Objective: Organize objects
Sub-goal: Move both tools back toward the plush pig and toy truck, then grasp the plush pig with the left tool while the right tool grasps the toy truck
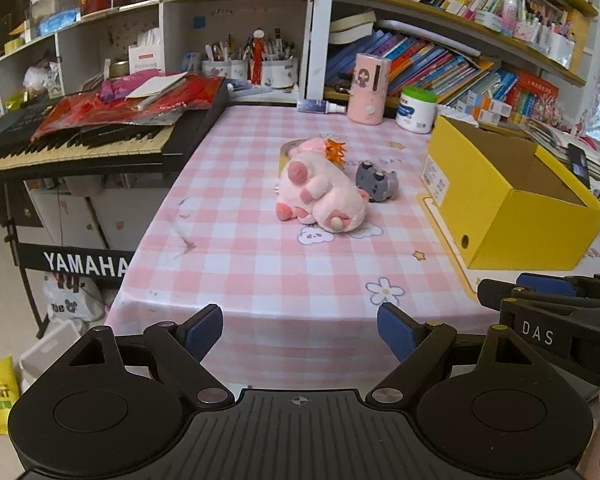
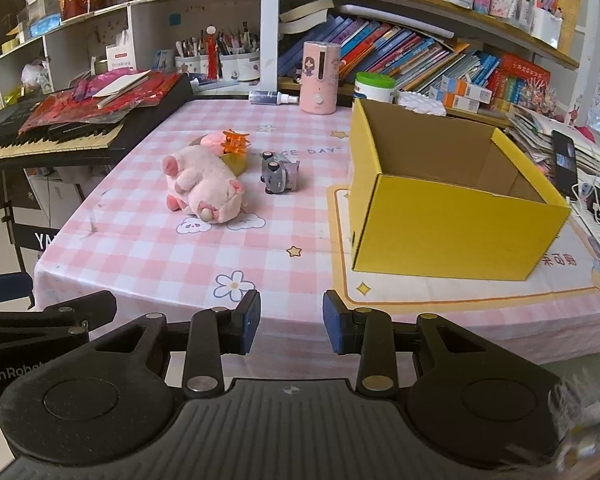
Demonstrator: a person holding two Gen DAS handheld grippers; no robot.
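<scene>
My left gripper (image 1: 300,334) gapes, my right gripper (image 2: 292,326) holds nothing; the pig (image 1: 320,192) half hides a tape roll (image 1: 290,150).

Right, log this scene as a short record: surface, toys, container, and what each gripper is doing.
surface: table with pink checked cloth
toys: pink plush pig lying on its side; small grey toy beside it; orange toy behind the pig
container: yellow box, open top, no toys visible inside
left gripper: open, holding nothing, at the table's near edge
right gripper: jaws apart with a narrower gap, holding nothing
toys in box: none seen
</scene>
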